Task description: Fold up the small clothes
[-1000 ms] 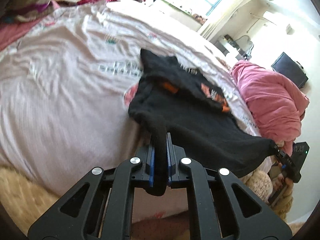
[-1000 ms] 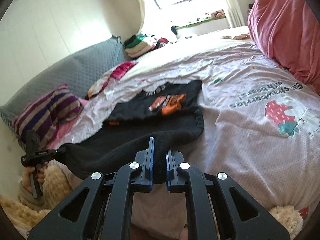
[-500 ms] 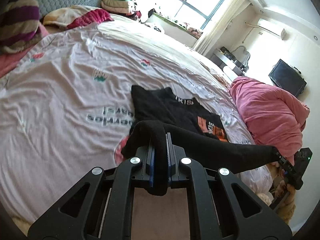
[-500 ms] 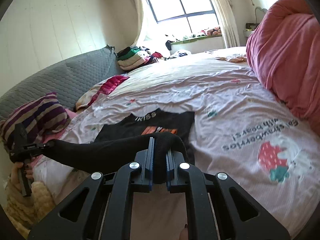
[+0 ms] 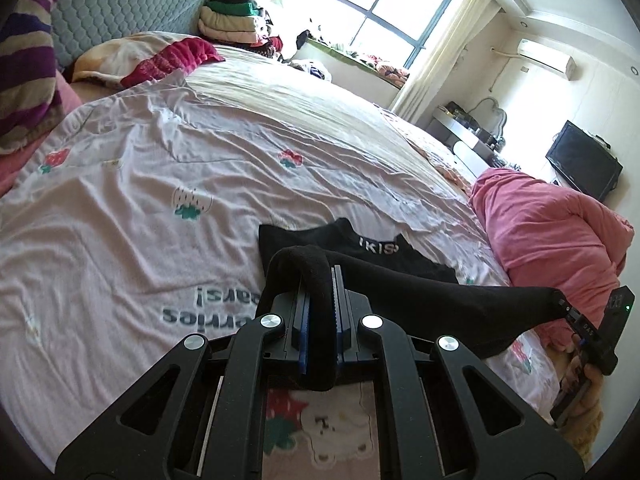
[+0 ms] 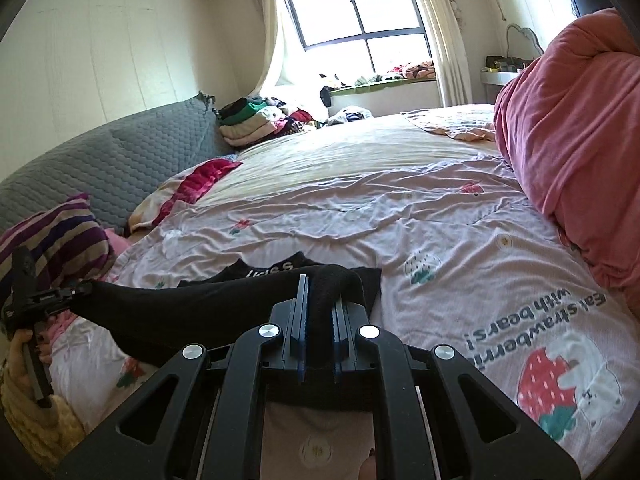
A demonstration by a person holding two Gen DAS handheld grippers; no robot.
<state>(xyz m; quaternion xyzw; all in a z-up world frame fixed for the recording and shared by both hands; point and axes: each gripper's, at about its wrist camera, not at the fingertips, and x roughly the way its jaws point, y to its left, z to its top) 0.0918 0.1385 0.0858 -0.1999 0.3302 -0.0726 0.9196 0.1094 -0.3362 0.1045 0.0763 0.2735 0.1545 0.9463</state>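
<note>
Item 1. Black garment (image 5: pixel 420 292): a small dark top, lower centre of both frames. Its near hem is lifted and stretched taut between the two tools; the collar end, with a white-lettered neckband, lies flat on the bedsheet (image 5: pixel 160 208).

Item 2. Left gripper (image 5: pixel 320 320): bottom centre of the left wrist view, blue-padded jaws pressed together on a rolled corner of the garment. The right wrist view shows it from outside at the left edge, pinching the far end of the hem, with a hand below it.

Item 3. Right gripper (image 6: pixel 320 328): bottom centre of the right wrist view, jaws clamped on the opposite corner of the garment. The left wrist view shows it at the lower right edge, cloth running into its tip.

Item 4. Bedsheet: pale lilac, creased, printed with strawberries. The bear-and-strawberry motif and its full slogan read only in the right wrist view, lower right; the left wrist view shows part of the lettering, lower left of centre.

Item 5. Pink duvet (image 6: pixel 568 120): bunched, right side of both frames.

Item 6. Striped pillow (image 5: pixel 20 72): left edge, both frames.

Item 7. Stack of folded clothes (image 6: pixel 252 124): beside the grey quilted headboard (image 6: pixel 120 160), upper left.

Item 8. Television (image 5: pixel 584 168) and air conditioner (image 5: pixel 548 60): upper right, plain only in the left wrist view.
</note>
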